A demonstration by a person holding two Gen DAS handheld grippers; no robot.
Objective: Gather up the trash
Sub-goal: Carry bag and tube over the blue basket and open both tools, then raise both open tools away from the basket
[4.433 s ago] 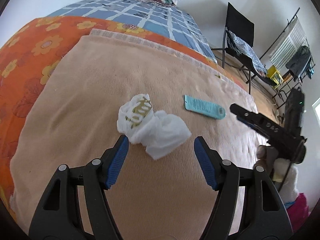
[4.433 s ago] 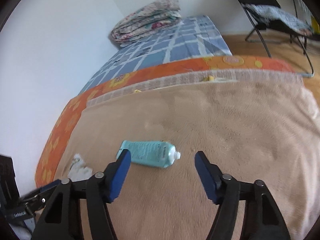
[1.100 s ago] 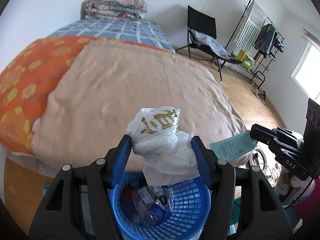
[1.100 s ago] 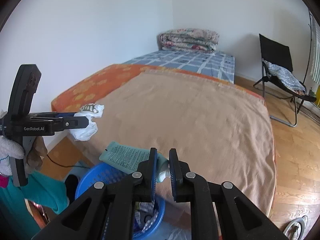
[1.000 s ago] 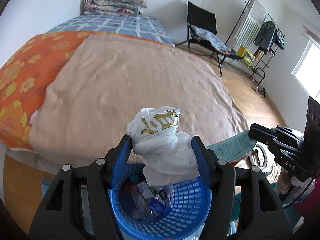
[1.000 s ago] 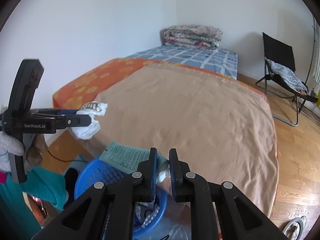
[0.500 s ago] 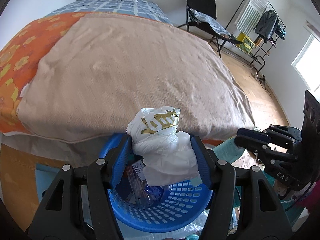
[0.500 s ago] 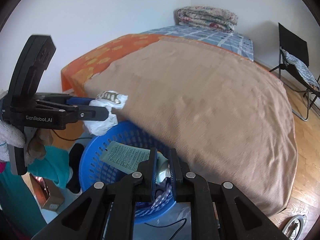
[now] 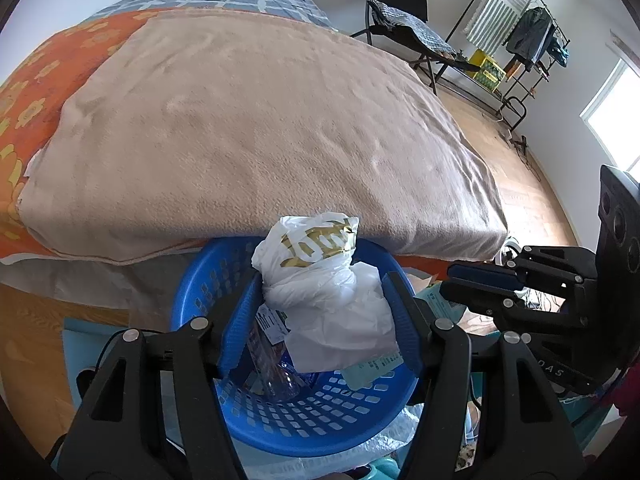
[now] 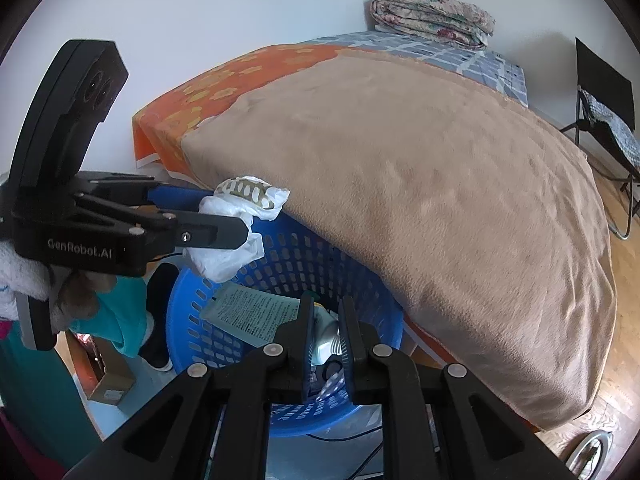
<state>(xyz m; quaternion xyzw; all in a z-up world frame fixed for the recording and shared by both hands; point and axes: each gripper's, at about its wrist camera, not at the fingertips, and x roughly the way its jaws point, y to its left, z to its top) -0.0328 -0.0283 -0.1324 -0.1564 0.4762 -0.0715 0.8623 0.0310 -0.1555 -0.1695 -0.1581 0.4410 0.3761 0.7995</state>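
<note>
Both grippers now over basket (image 9: pixel 192 284), off bed: left (image 9: pixel 320 316) clamps bag (image 9: pixel 320 280), right (image 10: pixel 325 344) pinches tube (image 10: pixel 252 312); release next.

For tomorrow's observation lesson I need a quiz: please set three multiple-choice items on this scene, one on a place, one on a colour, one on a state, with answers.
1. Where is the white plastic bag?
A. lying on the bed
B. held above the basket
C. on the chair

2. What colour is the basket?
A. blue
B. green
C. red

3. How is the right gripper?
A. wide open, holding nothing
B. shut on a green tube
C. out of sight

Answers:
1 B, the left gripper clamps the bag over the basket's opening.
2 A, its slotted wall is blue.
3 B, its fingers pinch the tube near the cap, over the basket.
</note>
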